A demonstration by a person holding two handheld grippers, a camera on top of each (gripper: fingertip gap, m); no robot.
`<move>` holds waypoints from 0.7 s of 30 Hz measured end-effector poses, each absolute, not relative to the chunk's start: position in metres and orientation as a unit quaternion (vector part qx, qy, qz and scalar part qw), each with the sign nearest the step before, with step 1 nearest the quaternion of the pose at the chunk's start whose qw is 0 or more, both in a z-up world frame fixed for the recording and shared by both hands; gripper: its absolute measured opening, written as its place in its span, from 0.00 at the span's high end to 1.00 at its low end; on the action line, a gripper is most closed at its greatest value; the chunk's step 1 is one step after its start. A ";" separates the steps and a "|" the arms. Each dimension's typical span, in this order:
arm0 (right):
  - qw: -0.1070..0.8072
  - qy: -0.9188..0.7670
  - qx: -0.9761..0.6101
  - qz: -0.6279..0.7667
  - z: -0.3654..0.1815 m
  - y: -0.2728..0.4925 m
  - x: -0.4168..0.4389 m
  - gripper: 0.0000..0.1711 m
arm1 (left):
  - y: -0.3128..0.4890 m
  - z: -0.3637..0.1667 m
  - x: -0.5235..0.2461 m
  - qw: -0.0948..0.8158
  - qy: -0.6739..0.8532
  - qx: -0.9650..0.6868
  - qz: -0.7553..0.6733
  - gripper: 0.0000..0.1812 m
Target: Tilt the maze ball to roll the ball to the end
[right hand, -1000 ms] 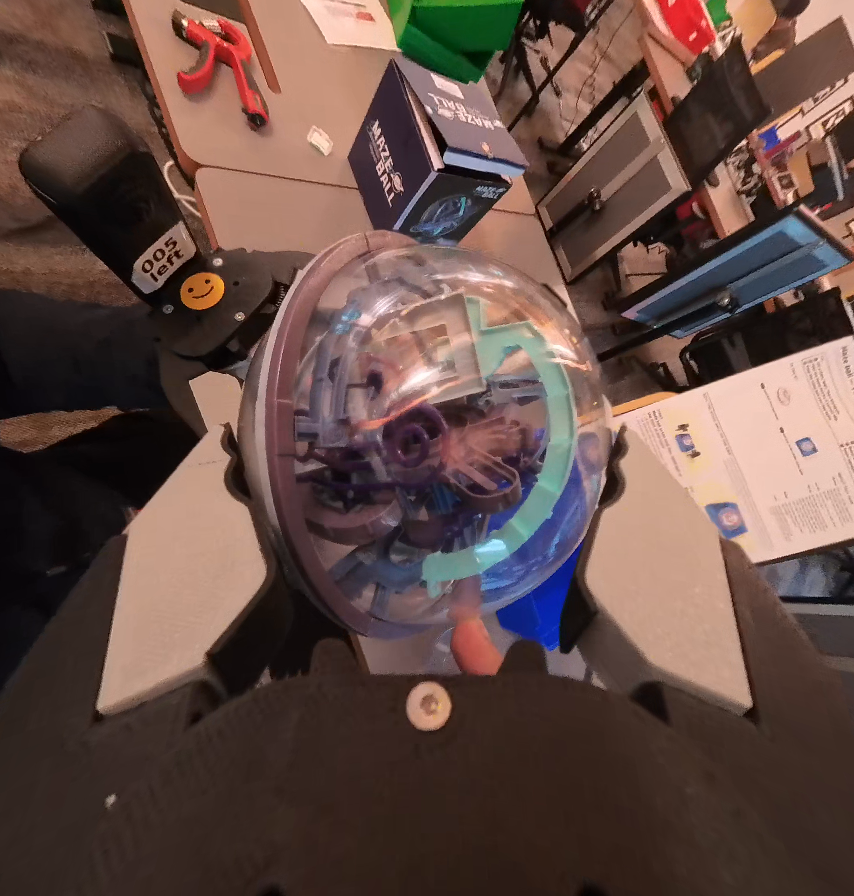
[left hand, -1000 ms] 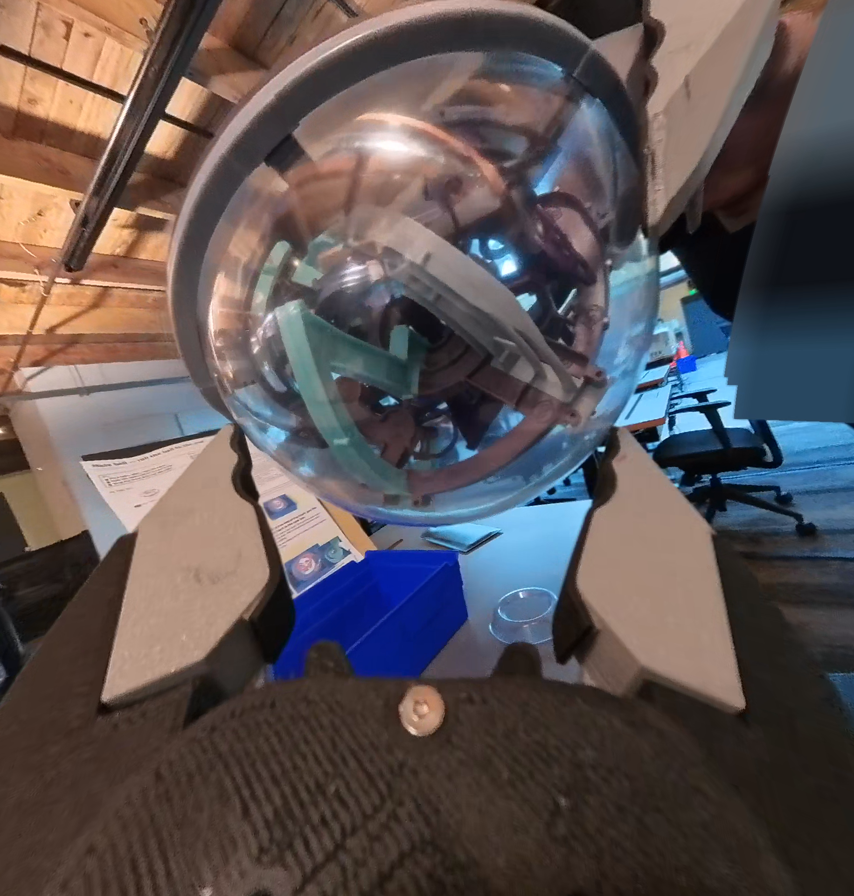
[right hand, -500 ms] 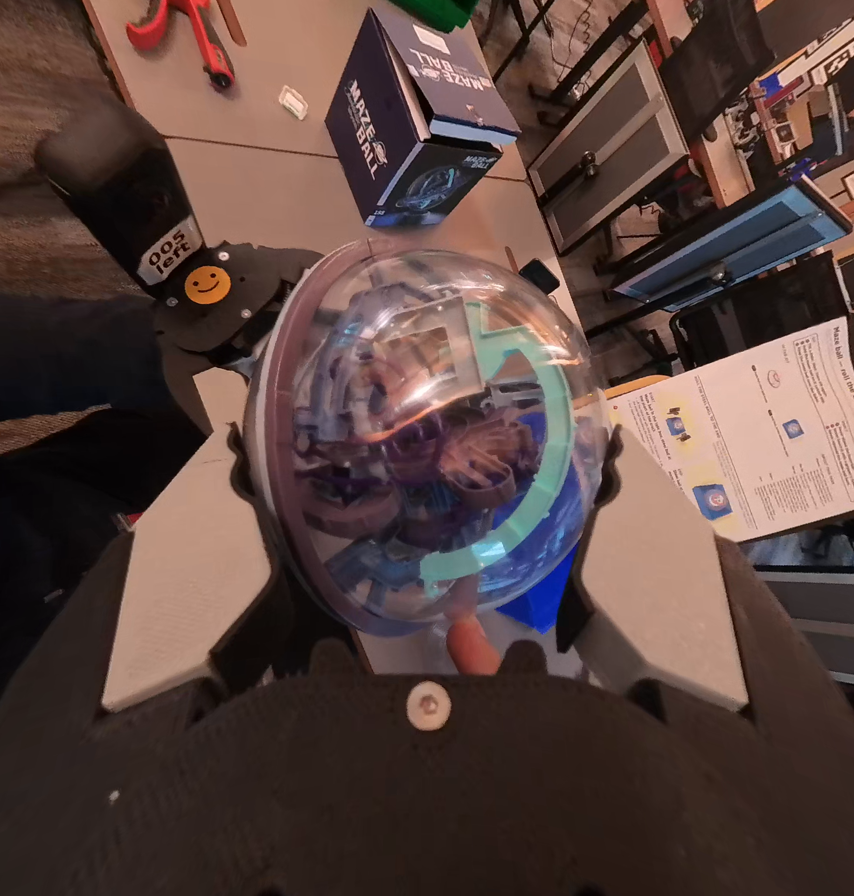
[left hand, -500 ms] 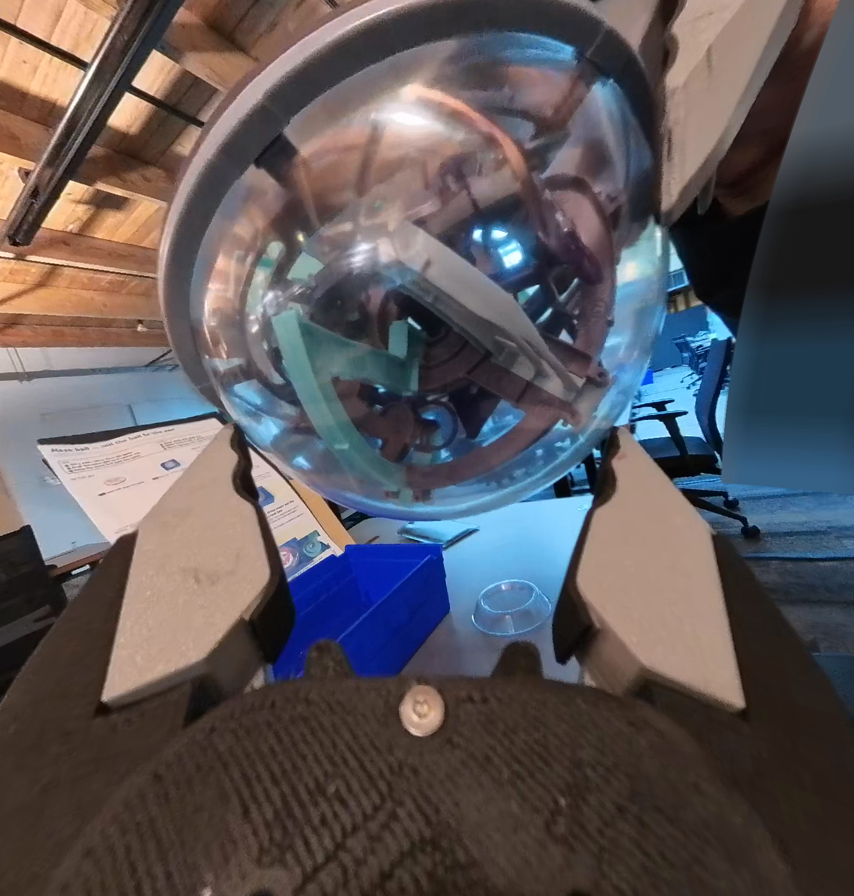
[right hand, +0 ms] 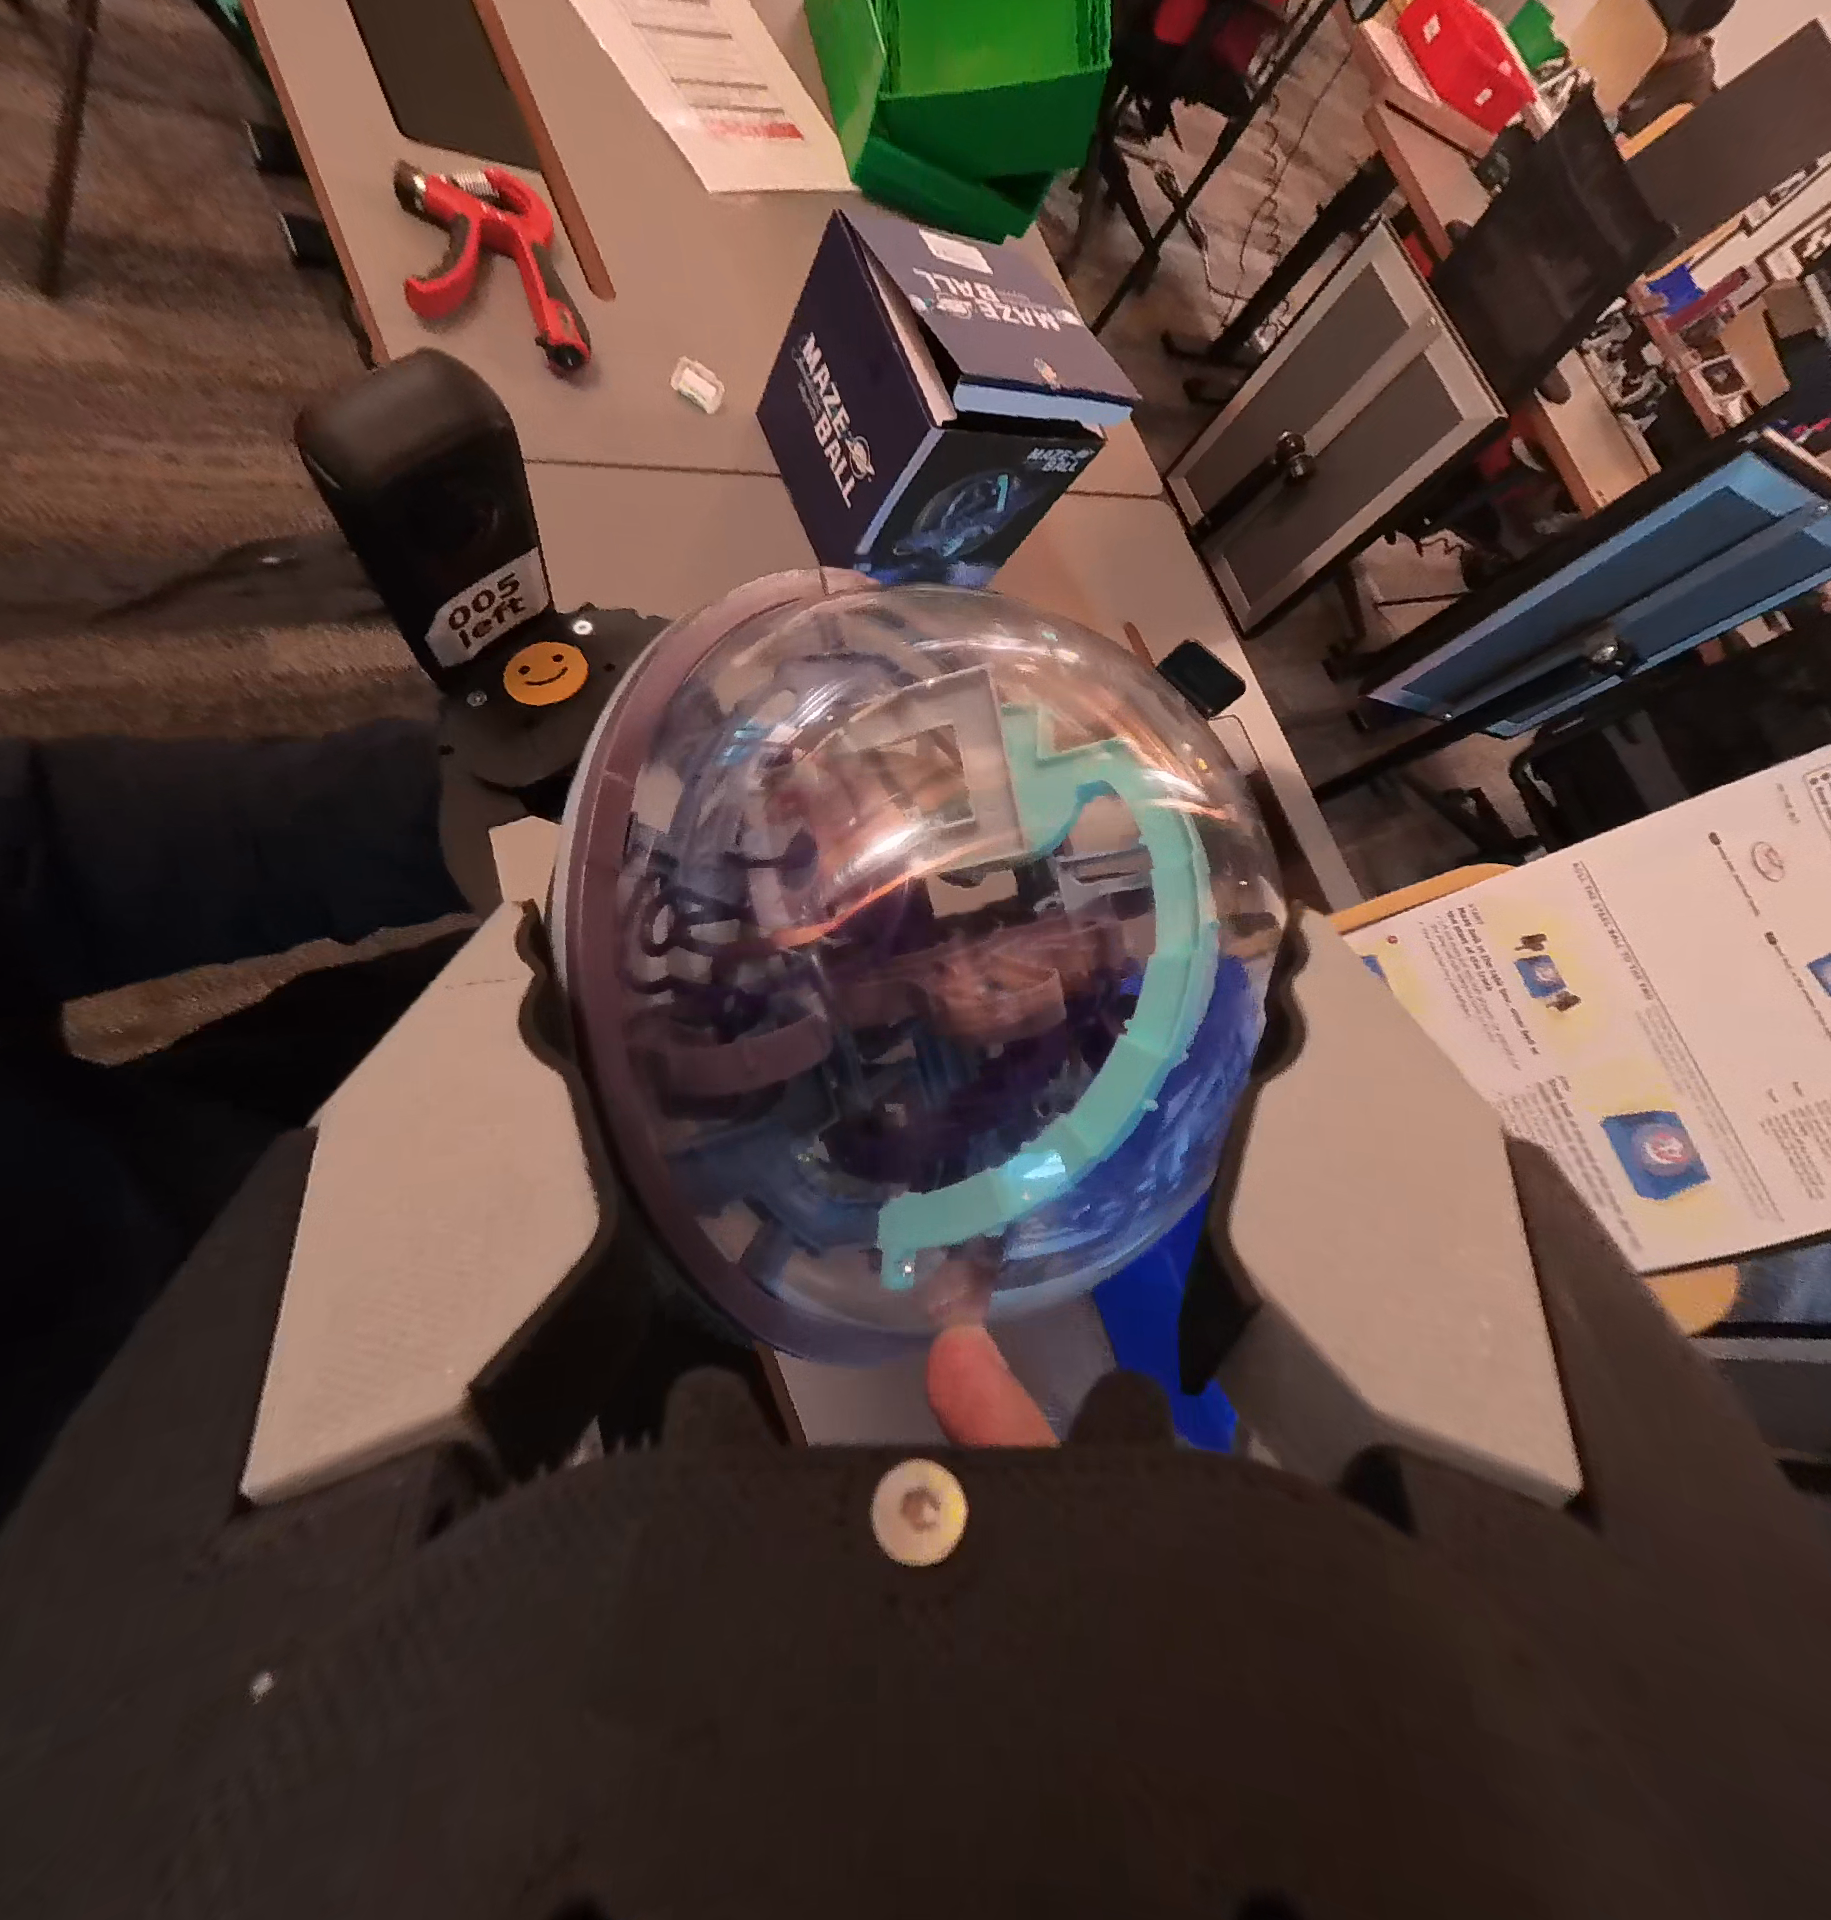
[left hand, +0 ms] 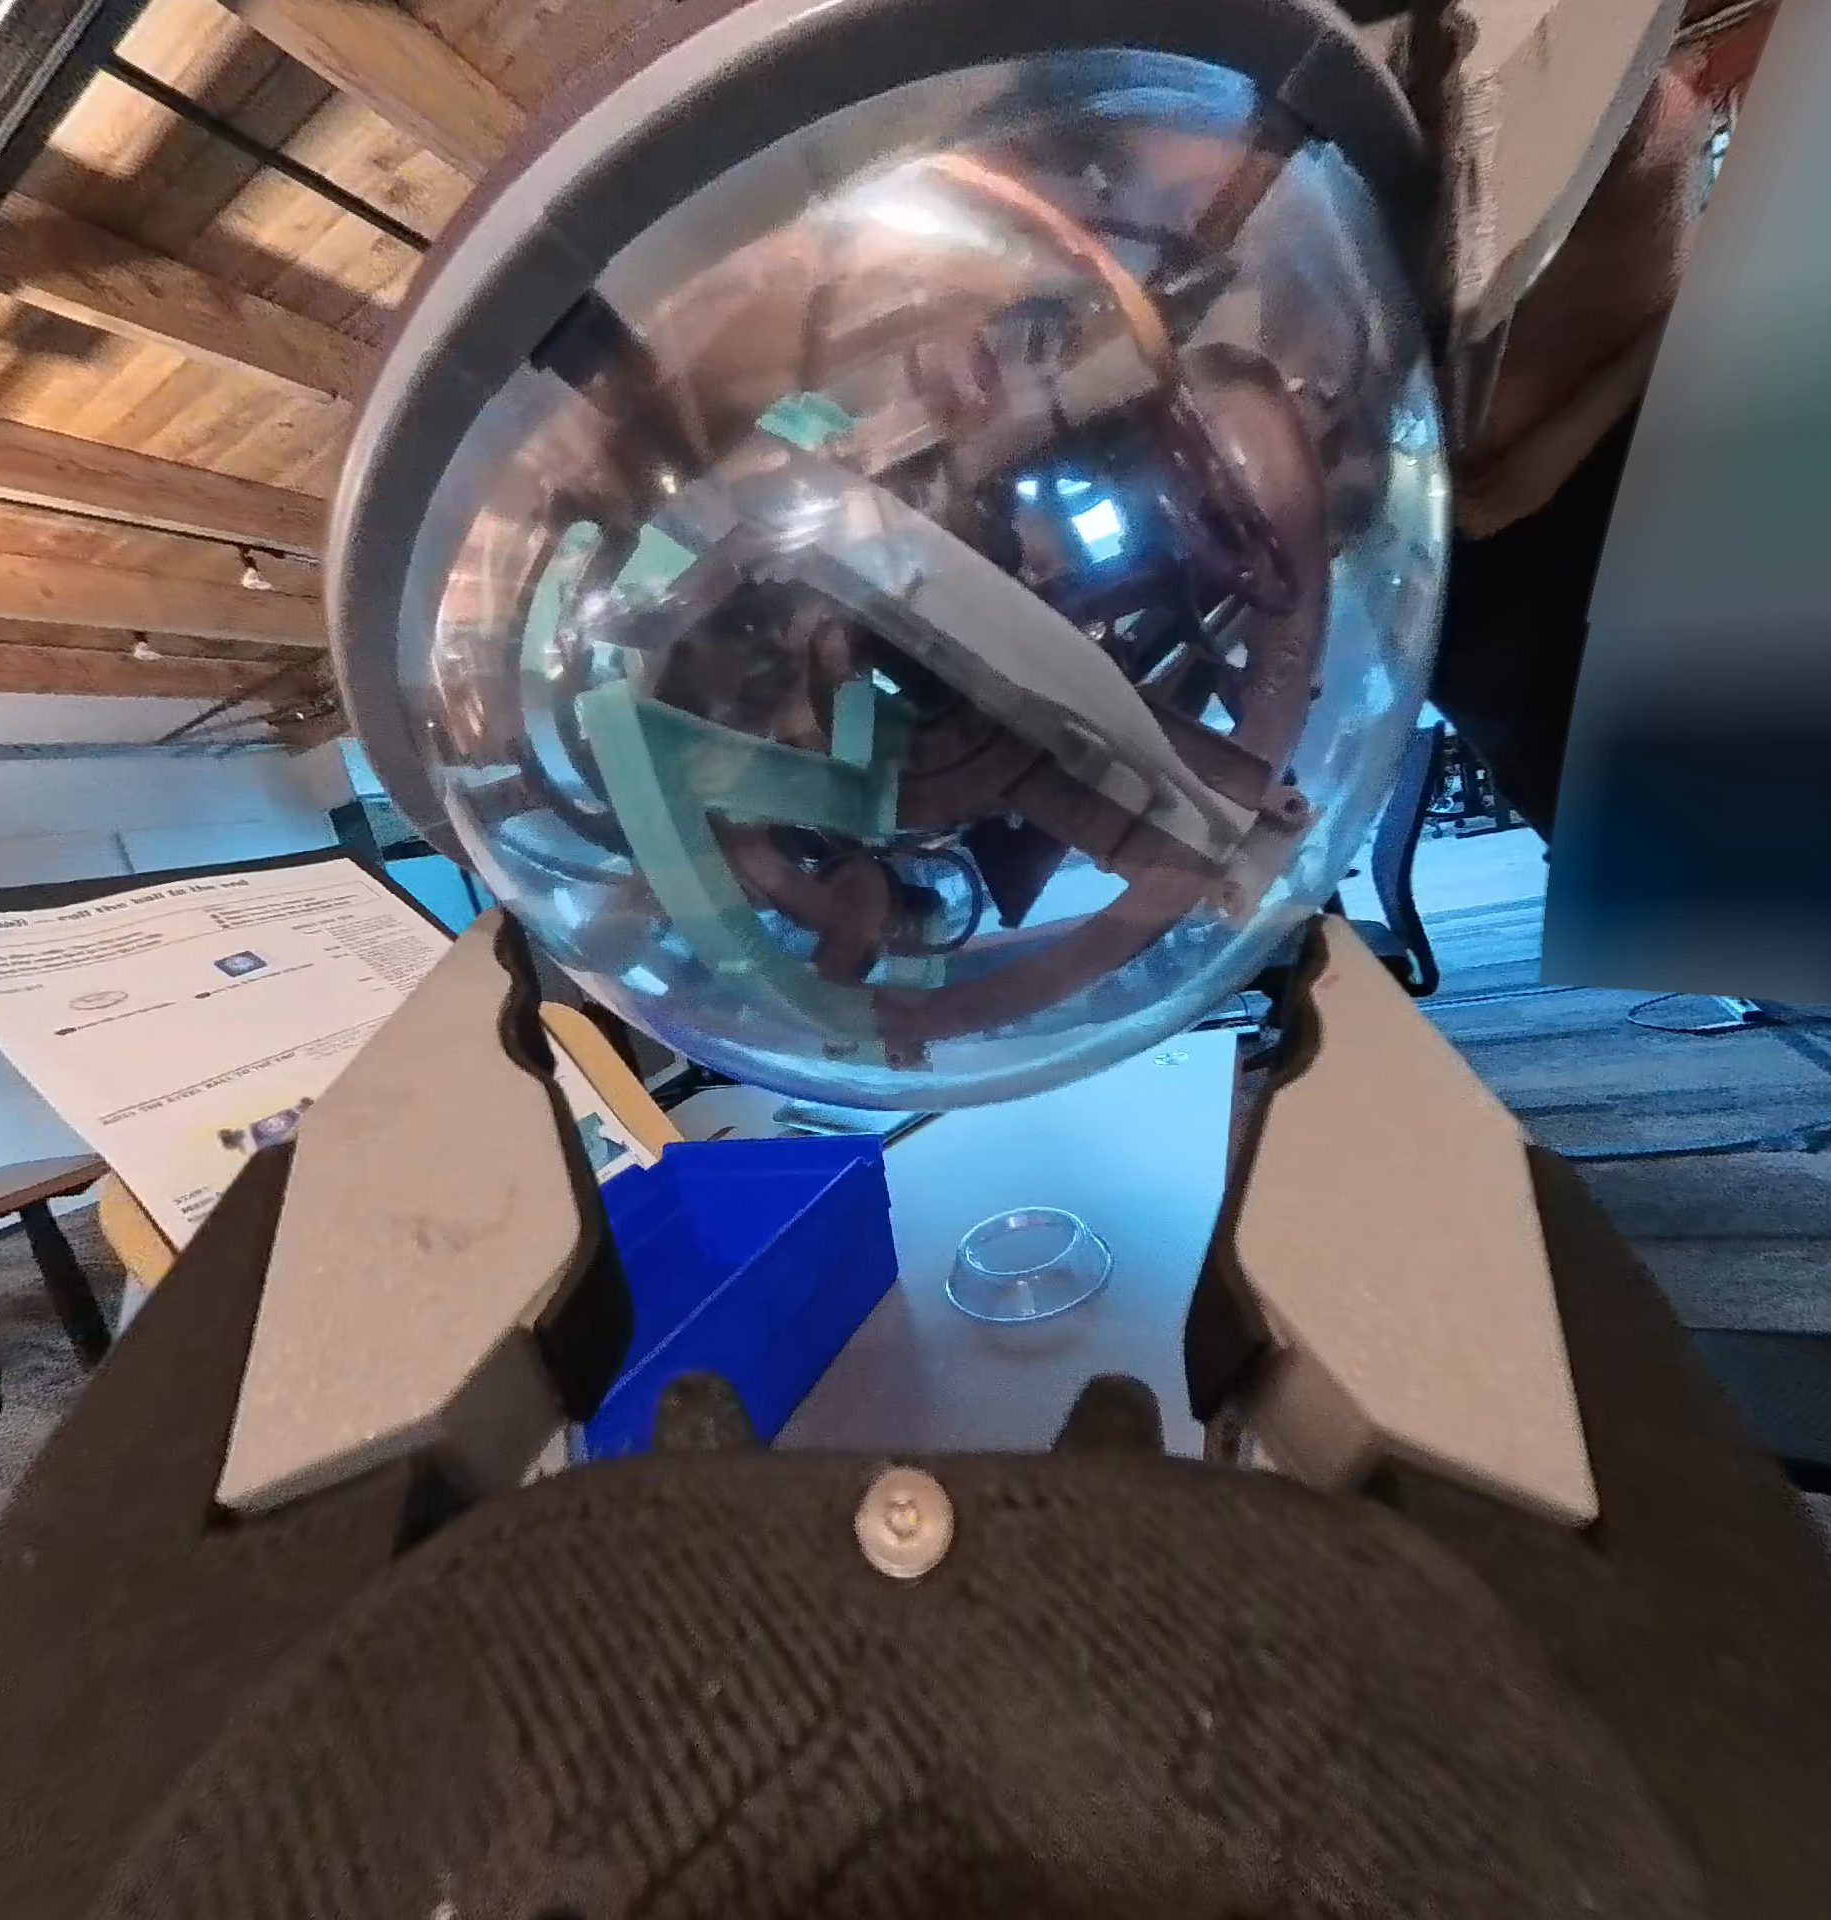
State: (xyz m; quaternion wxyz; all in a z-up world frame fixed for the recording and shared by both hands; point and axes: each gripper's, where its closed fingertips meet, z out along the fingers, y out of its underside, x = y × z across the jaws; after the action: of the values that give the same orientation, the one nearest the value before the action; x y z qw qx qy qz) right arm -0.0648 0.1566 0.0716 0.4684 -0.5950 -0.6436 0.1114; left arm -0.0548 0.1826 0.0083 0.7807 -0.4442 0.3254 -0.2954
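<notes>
— Wooden beams [left hand: 163, 343] are over you, and a grey table [left hand: 1077, 1184] is below. Where's the maze ball [left hand: 890, 561]?
— Up in the air. Your left gripper [left hand: 906, 987] and right gripper [right hand: 911, 987] both squeeze it.
— And the blue bin [left hand: 755, 1257]?
— At 7 o'clock under it.

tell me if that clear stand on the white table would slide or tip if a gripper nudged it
The clear stand looks thin and light, so it would probably slide easily on the smooth white table. Its low, wide base suggests it is unlikely to tip.
</notes>
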 end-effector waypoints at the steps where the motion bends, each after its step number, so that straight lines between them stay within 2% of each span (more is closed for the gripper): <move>1: 0.469 -0.642 -0.595 0.119 0.071 0.157 -0.065 0.23 | 0.183 0.008 -0.056 0.780 0.325 -0.444 -0.297 0.24; 21: 0.485 -0.619 -0.599 0.148 0.072 0.165 -0.073 0.22 | 0.184 0.012 -0.066 0.765 0.331 -0.442 -0.330 0.23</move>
State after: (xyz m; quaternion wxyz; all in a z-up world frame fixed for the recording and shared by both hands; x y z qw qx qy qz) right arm -0.0727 0.1645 0.0718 0.4853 -0.5991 -0.6194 0.1479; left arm -0.0664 0.1836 0.0116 0.7655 -0.4419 0.3314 -0.3300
